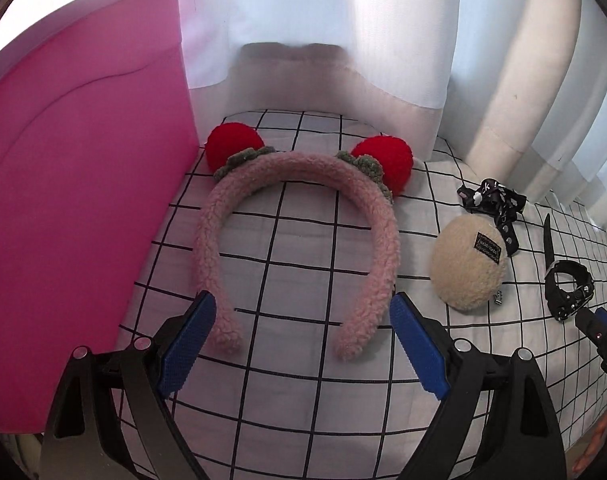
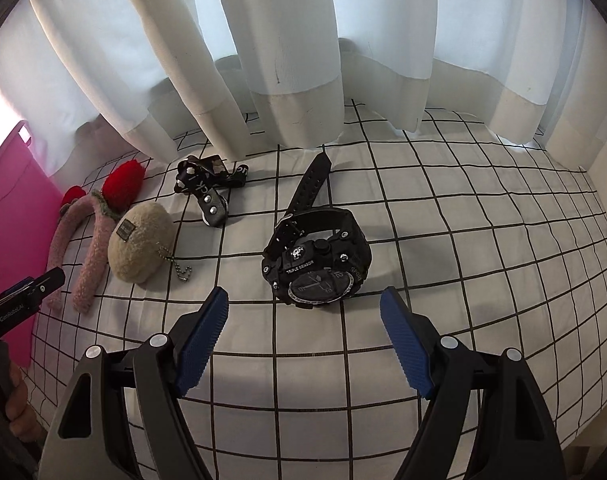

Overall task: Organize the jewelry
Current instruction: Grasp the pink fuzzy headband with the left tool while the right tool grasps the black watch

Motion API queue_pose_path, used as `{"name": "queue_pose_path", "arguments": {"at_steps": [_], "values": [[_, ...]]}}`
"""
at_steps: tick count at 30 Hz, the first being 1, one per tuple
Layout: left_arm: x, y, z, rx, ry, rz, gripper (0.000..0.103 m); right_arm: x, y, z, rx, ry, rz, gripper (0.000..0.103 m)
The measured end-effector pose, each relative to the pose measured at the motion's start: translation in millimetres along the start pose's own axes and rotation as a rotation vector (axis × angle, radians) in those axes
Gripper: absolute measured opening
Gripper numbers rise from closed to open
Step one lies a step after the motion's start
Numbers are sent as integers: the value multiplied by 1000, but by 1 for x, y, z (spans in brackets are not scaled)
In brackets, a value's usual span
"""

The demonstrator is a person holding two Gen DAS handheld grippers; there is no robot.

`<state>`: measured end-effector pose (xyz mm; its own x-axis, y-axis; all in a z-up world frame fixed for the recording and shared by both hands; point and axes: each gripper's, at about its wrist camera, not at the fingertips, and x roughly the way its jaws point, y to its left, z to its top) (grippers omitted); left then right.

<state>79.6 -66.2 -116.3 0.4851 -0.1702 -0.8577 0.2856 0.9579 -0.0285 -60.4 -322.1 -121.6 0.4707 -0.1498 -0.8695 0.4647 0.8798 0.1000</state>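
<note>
- Hovering my left tool (image 1: 303, 320) wide open and empty over the grid-print bedsheet (image 1: 295, 400), I see in the left wrist view the pink fleece headband (image 1: 219, 236) dead ahead, its two tips pointing back at me, each just inside a finger.
- Its arch runs away toward the red pompoms (image 1: 383, 160), beside the pink box (image 1: 83, 200).
- Through the right wrist view, my right tool (image 2: 303, 320) is open and empty too; the black sport watch (image 2: 317, 268) lies just ahead, centred, its strap (image 2: 313, 180) stretching away.
- I judge each tool nearer its own piece.
</note>
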Motion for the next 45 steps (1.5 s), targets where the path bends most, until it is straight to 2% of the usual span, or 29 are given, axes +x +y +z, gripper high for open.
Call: {"name": "queue_pose_path", "arguments": {"at_steps": [9,21,29,40,42,44,45], "values": [[19,-13,2,13,8,14,87,33,-2,4,-44,44,-58,75],[43,-21,8,10,32,31,87,53,-6,10,-48,58,-64,75],[64,-36,15,44,52,41,87,61,-2,18,-70,53,-78,75],[71,-37,15,23,11,26,88,75,8,26,-75,31,-96,79],[69,-38,14,24,9,21,85,76,9,26,-73,27,-96,79],[64,-42,11,47,7,6,76,77,6,28,-66,21,-92,78],[62,-44,11,66,6,-2,69,77,3,28,-63,19,-90,78]]}}
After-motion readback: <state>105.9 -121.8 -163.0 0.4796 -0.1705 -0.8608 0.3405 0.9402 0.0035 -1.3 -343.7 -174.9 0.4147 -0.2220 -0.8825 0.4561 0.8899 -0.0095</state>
